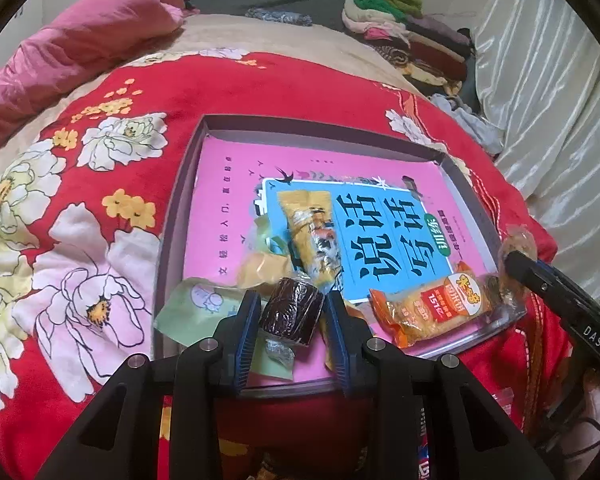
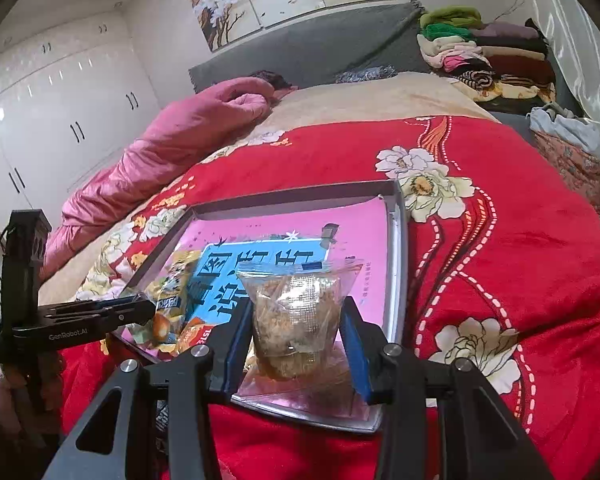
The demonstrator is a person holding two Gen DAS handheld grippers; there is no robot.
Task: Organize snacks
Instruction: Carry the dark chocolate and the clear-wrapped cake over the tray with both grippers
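A shallow grey tray lies on the red floral blanket, holding a pink and blue book. On the book rest a yellow snack packet, an orange packet and a green packet. My left gripper is shut on a dark brown wrapped cake, low over the tray's near edge. My right gripper is shut on a clear bag of brownish snack above the tray's near right corner. The left gripper shows at the left of the right wrist view, over the packets.
The red blanket covers a bed. A pink quilt lies along the left side. A pile of folded clothes sits at the headboard. White wardrobes stand to the left and a pale curtain hangs to the right.
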